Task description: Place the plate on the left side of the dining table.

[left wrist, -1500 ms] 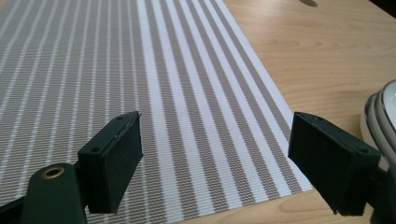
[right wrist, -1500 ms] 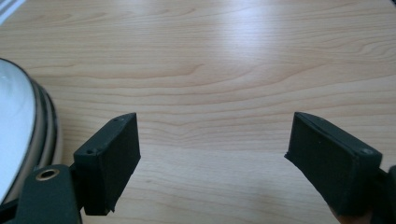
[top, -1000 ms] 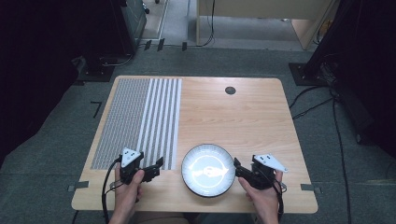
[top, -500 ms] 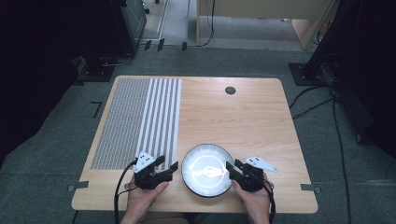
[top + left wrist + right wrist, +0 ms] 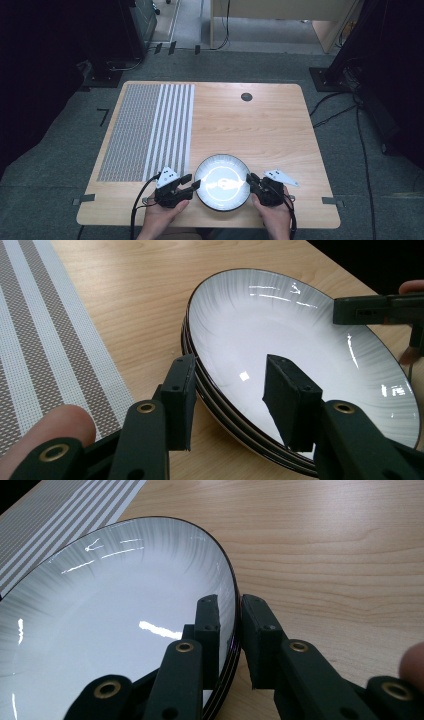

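Note:
A stack of white plates [image 5: 222,170] with dark rims sits near the table's front edge, in the middle. My left gripper [image 5: 196,183] straddles its left rim. In the left gripper view its jaws [image 5: 231,370] have just been closing, one outside the stack and one over the top plate [image 5: 280,320], with gaps still showing at both pads. My right gripper [image 5: 250,179] is at the right rim. In the right gripper view its jaws [image 5: 231,602] have just closed and pinch the plate rim [image 5: 227,580] between them. The right gripper [image 5: 375,310] also shows across the plate in the left gripper view.
A grey and white striped placemat [image 5: 145,130] covers the table's left part, just left of my left gripper. A small black round cap [image 5: 246,96] sits at the back of the wooden table [image 5: 270,130]. Cables trail from both grippers over the front edge.
Both hands have come inward to the plate stack, the left one moving right. Both pairs of jaws have narrowed, the right pair onto the rim.

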Demonstrator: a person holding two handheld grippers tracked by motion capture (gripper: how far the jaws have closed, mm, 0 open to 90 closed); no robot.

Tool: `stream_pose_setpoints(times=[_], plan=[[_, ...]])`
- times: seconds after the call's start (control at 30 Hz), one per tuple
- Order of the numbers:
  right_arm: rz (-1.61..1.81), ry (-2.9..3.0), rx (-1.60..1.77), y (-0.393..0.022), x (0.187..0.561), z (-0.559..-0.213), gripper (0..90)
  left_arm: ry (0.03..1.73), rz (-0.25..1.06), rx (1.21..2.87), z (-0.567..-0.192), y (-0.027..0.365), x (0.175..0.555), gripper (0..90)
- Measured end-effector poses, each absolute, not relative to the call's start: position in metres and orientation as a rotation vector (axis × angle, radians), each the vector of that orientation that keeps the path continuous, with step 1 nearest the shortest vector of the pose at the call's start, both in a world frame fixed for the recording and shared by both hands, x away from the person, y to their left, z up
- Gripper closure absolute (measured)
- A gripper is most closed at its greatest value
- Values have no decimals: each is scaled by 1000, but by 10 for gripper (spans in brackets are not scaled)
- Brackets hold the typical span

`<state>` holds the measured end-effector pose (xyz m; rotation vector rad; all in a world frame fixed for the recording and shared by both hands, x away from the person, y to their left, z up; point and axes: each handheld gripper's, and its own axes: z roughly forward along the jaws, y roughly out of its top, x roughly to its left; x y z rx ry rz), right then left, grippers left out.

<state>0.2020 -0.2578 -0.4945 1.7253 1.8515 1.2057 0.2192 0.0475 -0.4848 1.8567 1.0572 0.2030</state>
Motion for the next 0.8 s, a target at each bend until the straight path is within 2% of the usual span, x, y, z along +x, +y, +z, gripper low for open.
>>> stream_pose_setpoints(times=[0.13, 0.57, 0.8], plan=[[1211, 1860, 1735, -260, 202, -494, 817, 1056, 194, 1862, -486, 47, 220, 574], [1289, 1872, 1836, -264, 202, -493, 815, 1070, 201, 1863, -488, 47, 221, 594], [1352, 1822, 1905, -267, 203, -496, 817, 1091, 225, 1874, -491, 46, 221, 648]])
